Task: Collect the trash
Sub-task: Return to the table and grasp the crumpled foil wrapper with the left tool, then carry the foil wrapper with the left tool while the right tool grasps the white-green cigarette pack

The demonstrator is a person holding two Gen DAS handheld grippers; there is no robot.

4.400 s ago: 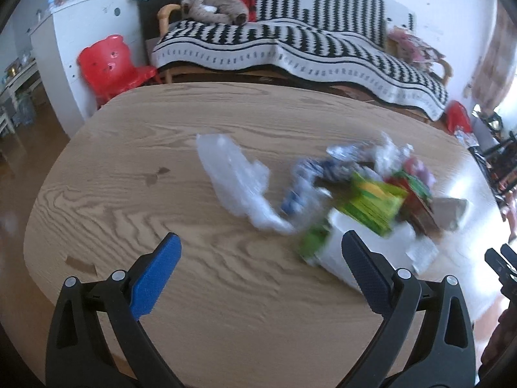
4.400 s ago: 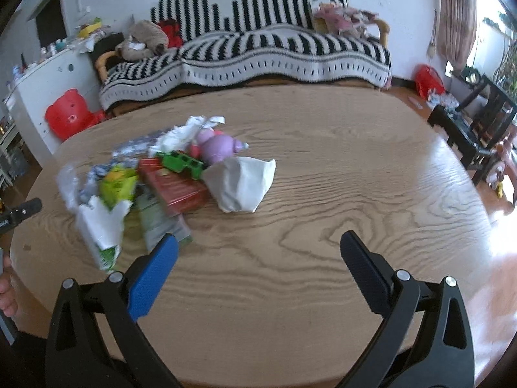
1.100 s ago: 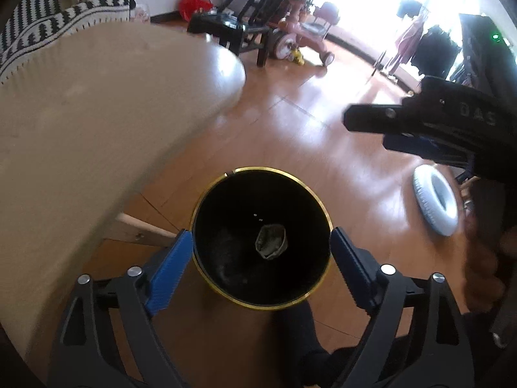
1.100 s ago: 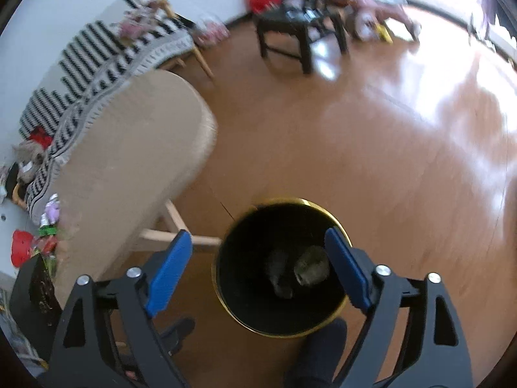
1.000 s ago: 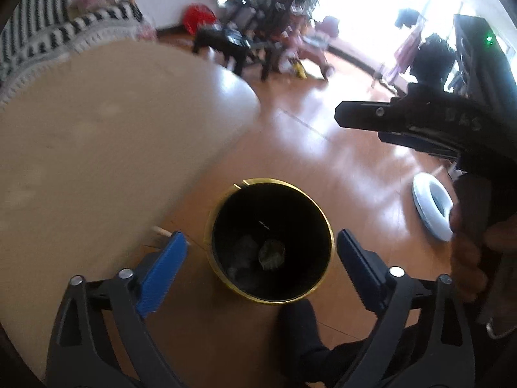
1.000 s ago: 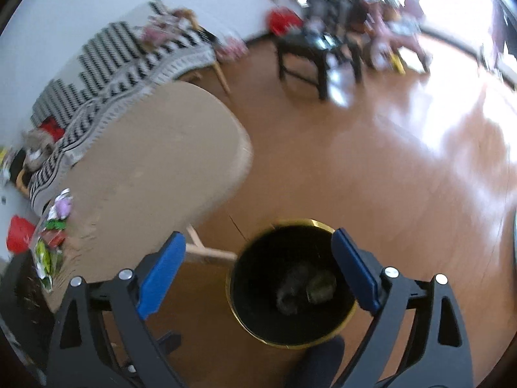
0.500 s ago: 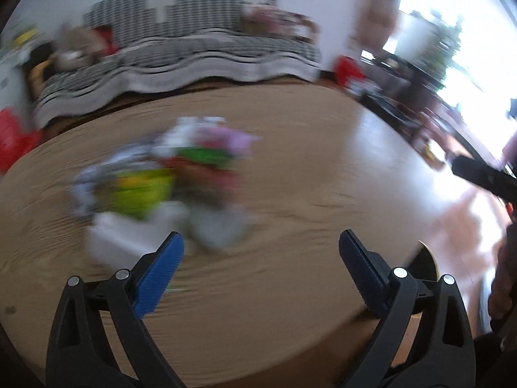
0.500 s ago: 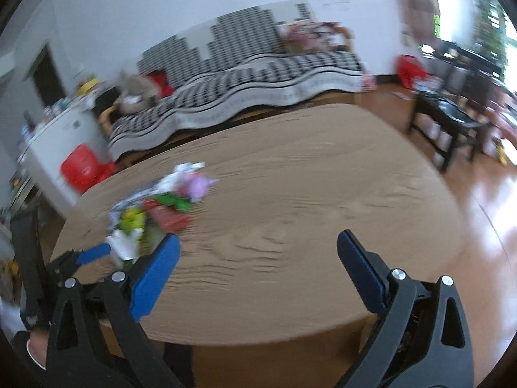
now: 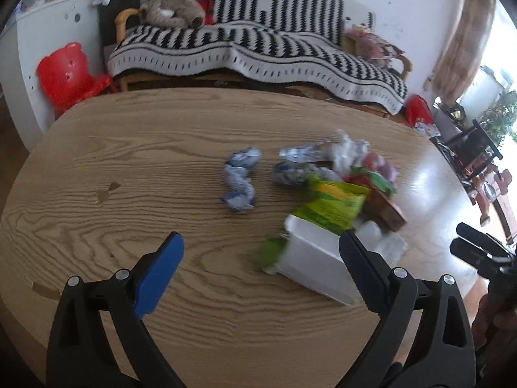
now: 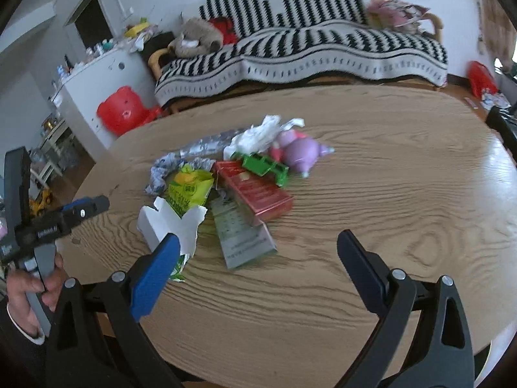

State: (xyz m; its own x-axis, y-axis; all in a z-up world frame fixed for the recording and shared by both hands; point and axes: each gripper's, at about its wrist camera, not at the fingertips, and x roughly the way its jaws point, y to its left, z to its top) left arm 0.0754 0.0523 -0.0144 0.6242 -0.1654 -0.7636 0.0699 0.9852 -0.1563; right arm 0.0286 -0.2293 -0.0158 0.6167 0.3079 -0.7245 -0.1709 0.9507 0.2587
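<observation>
A pile of trash lies on the wooden table [image 9: 97, 148]: a crumpled blue-white wrapper [image 9: 240, 177], a white carton [image 9: 315, 262] with a green-yellow packet [image 9: 332, 207], a red box [image 10: 255, 190], a green piece [image 10: 263, 165], a purple toy [image 10: 302, 153], white tissue [image 10: 261, 134] and a grey-green leaflet [image 10: 242, 236]. My left gripper [image 9: 260, 260] is open and empty, above the table's near side, short of the wrapper. My right gripper [image 10: 257, 257] is open and empty, near the leaflet. The left gripper also shows at the left edge of the right wrist view [image 10: 51, 223].
A sofa [image 9: 258, 45] with a black-and-white striped blanket stands behind the table. A red plastic child's chair [image 9: 69, 71] and a white cabinet [image 9: 32, 32] are at the back left. Dark chairs [image 9: 468, 148] stand on the wooden floor to the right.
Both grippers have swung from above the black gold-rimmed bin on the floor back up to the table. The clear plastic bag and the white crumpled paper seen earlier are gone from the pile.
</observation>
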